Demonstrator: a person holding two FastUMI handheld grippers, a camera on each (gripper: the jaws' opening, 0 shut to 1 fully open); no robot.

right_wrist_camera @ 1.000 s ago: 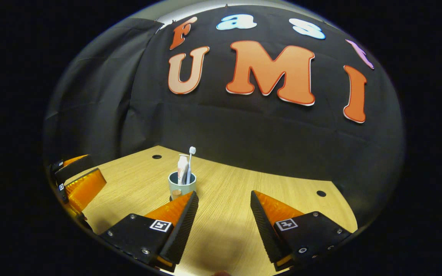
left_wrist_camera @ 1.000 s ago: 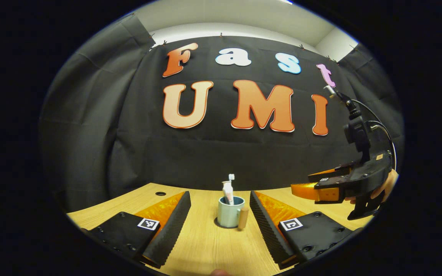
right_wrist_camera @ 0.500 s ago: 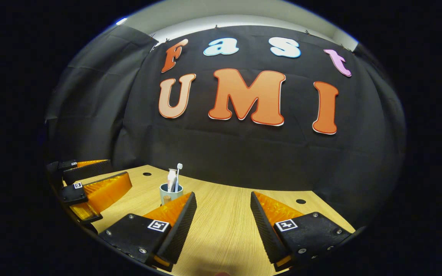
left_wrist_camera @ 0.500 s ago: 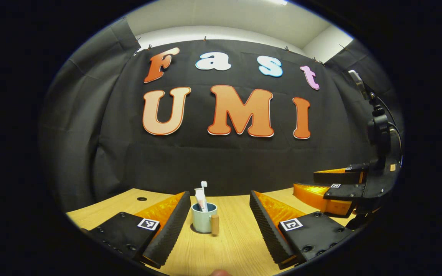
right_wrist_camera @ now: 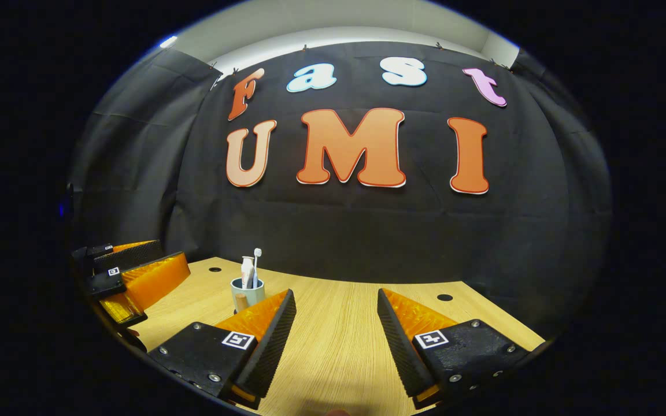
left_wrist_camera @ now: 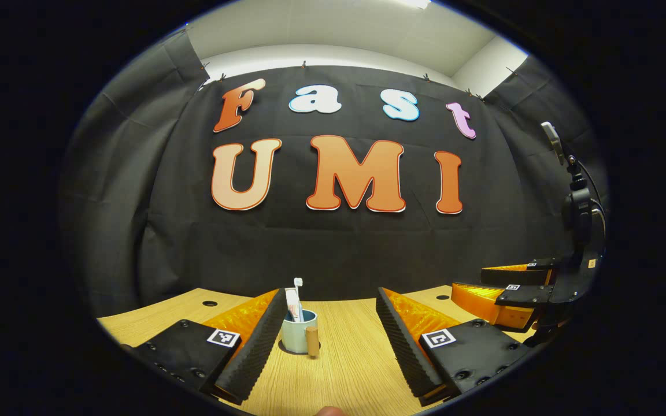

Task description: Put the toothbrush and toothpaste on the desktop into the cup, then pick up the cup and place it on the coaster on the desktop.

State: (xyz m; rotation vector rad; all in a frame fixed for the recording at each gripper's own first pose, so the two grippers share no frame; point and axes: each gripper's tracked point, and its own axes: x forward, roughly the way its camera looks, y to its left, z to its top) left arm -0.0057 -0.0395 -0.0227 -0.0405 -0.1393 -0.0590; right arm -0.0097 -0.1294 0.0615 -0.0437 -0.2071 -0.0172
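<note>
Cup (left_wrist_camera: 296, 337): pale blue, wooden handle, upright on tabletop (left_wrist_camera: 344, 370).
Inside: toothbrush (left_wrist_camera: 298, 292), toothpaste (left_wrist_camera: 292, 304).
Left gripper (left_wrist_camera: 328, 315), right gripper (right_wrist_camera: 336, 315): jaws released.

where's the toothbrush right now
The white toothbrush stands in the pale blue mug beside the toothpaste tube, on the wooden desk.

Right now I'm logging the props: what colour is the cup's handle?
The cup is pale blue-green; its handle is light wood-brown, clearest in the left gripper view.
</note>
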